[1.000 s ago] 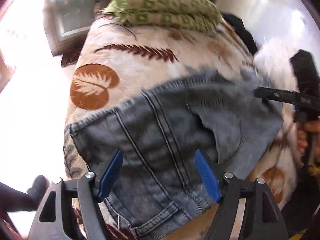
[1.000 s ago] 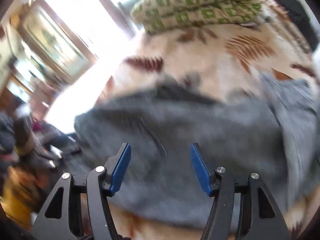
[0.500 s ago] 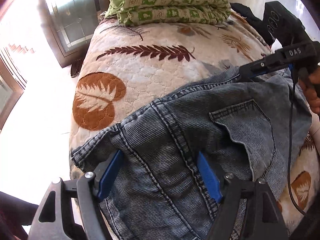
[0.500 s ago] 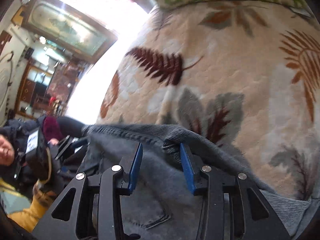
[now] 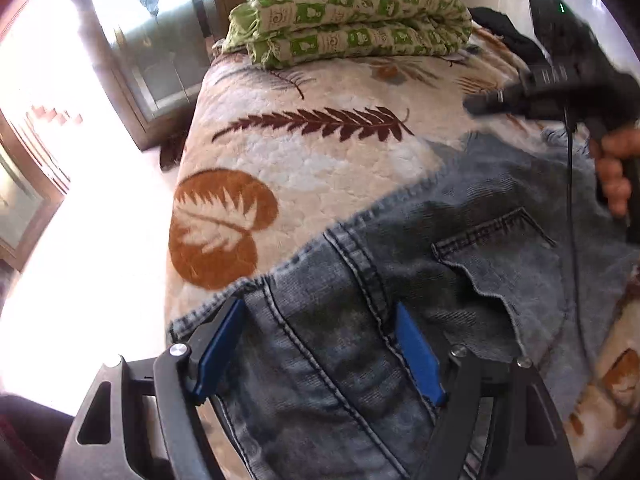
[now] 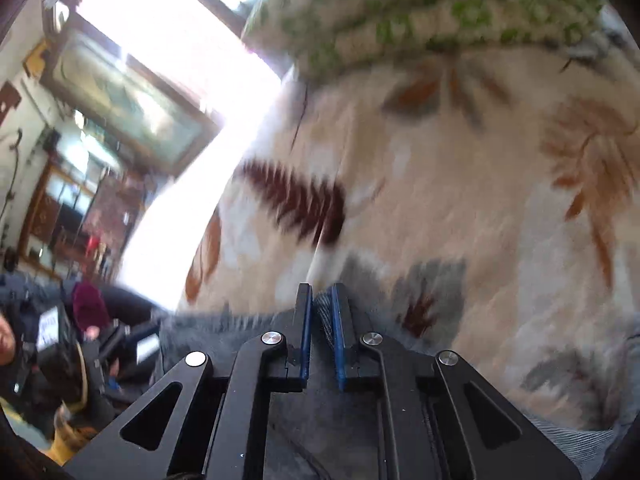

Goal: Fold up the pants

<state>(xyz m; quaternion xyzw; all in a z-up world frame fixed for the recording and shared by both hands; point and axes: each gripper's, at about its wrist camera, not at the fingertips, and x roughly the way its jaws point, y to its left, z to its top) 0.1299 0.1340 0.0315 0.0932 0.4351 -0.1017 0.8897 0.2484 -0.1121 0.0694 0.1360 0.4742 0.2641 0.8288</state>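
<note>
Pants: faded blue denim, spread on the bed, back pocket up, at 5 o'clock of the leaf-print cover. Left claw: pads wide apart, straddling the denim, gripping nothing. Right claw: pads pinched together on a fold of the pants' edge. Folded green-patterned quilt: at 12 o'clock, bed's far end.

The pants are faded blue-grey denim jeans with dark double-stitched seams, lying seat-up and spread flat across the near part of a leaf-patterned bed. 1 back pocket sits toward 3 o'clock in the left wrist view. Their frayed waistband edge runs from 8 o'clock up toward 2 o'clock.
</note>
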